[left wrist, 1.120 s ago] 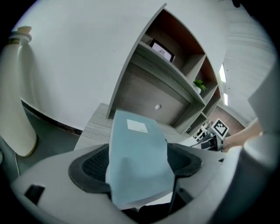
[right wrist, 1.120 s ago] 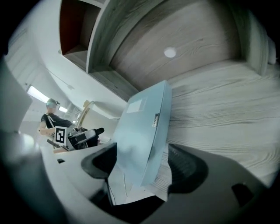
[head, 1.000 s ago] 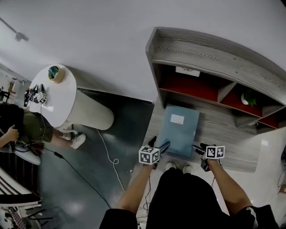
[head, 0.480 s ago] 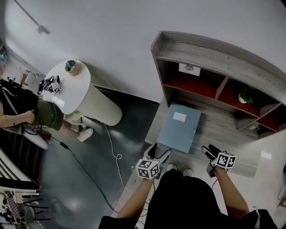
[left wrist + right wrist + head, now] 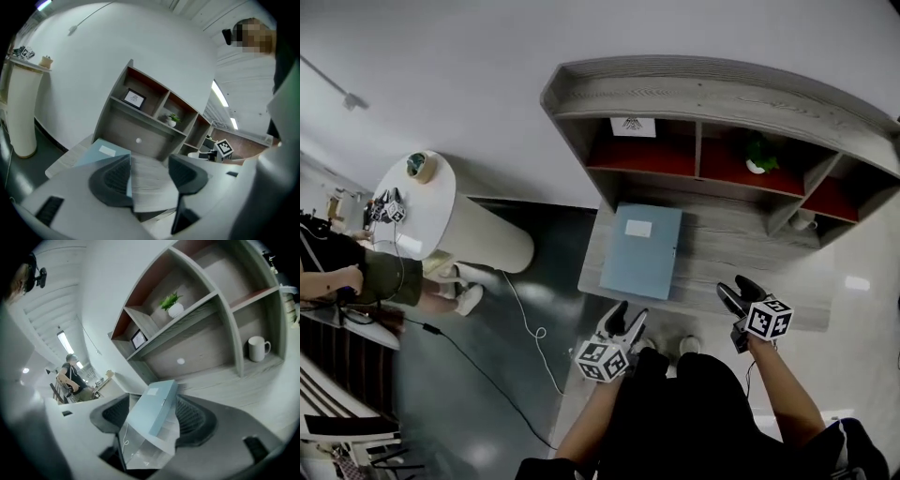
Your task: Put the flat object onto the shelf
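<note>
The shelf unit (image 5: 722, 94) fills the upper right of the head view. The flat folder (image 5: 641, 250) lies on its low ledge (image 5: 741, 258), toward the left. Behind it stand a framed picture (image 5: 633, 126) (left compartment) and a plant (image 5: 757, 155), with a mug (image 5: 800, 223) further right. A round table (image 5: 412, 202) is at middle left.

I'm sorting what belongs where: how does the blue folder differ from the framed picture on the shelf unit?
The blue folder lies flat on the low ledge of the shelf unit; the framed picture stands upright in its leftmost compartment. The folder is blue with a white label; the picture is white, dark-framed. The folder looks far larger. Both are flat rectangles.
</note>
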### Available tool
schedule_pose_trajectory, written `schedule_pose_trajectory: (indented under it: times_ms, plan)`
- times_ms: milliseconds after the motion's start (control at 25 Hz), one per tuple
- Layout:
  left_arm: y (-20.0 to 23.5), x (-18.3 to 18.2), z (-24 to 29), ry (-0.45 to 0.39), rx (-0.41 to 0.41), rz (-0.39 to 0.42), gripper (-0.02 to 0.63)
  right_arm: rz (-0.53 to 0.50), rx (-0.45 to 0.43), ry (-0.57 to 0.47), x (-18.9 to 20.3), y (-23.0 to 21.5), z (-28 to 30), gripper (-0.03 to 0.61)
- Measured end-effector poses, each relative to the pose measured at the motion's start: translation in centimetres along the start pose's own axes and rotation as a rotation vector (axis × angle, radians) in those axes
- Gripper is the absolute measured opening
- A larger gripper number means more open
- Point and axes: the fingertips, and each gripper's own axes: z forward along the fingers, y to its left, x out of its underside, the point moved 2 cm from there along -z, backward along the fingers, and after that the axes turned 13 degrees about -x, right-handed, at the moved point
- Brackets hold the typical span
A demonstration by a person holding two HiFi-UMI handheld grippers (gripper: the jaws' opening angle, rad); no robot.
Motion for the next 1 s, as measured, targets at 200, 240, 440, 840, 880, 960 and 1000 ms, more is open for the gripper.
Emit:
schedule_pose_trajectory:
  times_ms: [200, 240, 440, 840, 880, 960, 1000]
  plan:
    - [-2.0, -2.1, -0.1, -0.043, 0.054, 0.074, 0.148, -0.060, 0.100, -0.099, -1.7, -0.1, -4.6, 0.259]
    - [-1.9, -2.7, 0.0, -0.048, 0.055, 0.085, 0.138, -0.079, 0.118, -0.108, -1.9, 0.2, -5.2, 0.258]
    - [0.1, -5.0, 1.1, -0.051, 0.023, 0.092, 0.075, -0.180, 0.235, -0.156, -3.4, 3.1, -8.1, 0.248]
    - [4.4, -9.5, -1.1, -0.145, 0.051, 0.121, 0.025, -0.304, 0.341, -0.235, -3.2, 10.6, -8.1, 0.125]
    - [4.8, -9.9, -1.4, -0.157, 0.050, 0.112, 0.023, -0.304, 0.354, -0.244, -3.1, 10.9, -8.1, 0.110]
    - [5.3, -10.6, -1.9, -0.181, 0.058, 0.107, 0.018, -0.309, 0.385, -0.253, -2.9, 11.6, -7.9, 0.069]
    - [5.5, -10.9, -2.1, -0.188, 0.061, 0.113, 0.017, -0.319, 0.402, -0.252, -2.7, 11.9, -7.8, 0.045]
